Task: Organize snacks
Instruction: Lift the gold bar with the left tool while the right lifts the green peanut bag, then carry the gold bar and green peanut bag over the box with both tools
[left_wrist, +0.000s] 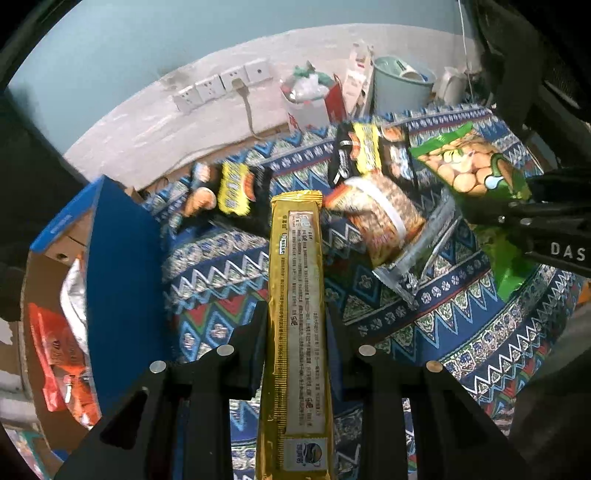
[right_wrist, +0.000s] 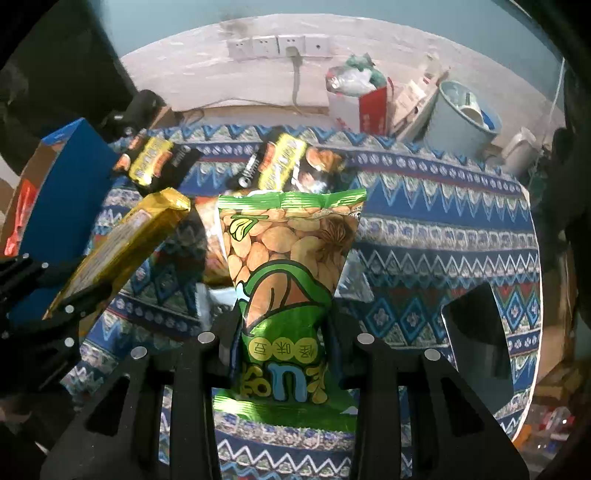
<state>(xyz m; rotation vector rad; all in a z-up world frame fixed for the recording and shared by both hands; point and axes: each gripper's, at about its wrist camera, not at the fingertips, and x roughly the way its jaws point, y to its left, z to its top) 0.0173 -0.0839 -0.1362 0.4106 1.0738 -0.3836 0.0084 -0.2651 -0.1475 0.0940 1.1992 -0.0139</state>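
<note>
My left gripper (left_wrist: 295, 321) is shut on a long gold snack pack (left_wrist: 297, 295) and holds it above the patterned cloth; the gold pack also shows in the right wrist view (right_wrist: 122, 240). My right gripper (right_wrist: 282, 314) is shut on a green bean-snack bag (right_wrist: 288, 266), held upright above the table; the bag also shows at the right of the left wrist view (left_wrist: 476, 170). A blue cardboard box (left_wrist: 118, 266) with orange packets (left_wrist: 55, 354) inside stands at the left. Loose snacks on the cloth: an orange peanut bag (left_wrist: 380, 218), and two black-and-yellow packs (left_wrist: 236, 192) (left_wrist: 369, 151).
The table wears a blue zigzag-patterned cloth (right_wrist: 443, 229). A dark flat object (right_wrist: 476, 332) lies on it at the right. Behind the table are wall sockets (right_wrist: 277, 46), a white bag of rubbish (right_wrist: 351, 92), a pale blue bucket (right_wrist: 461, 114) and a white kettle (right_wrist: 521, 147).
</note>
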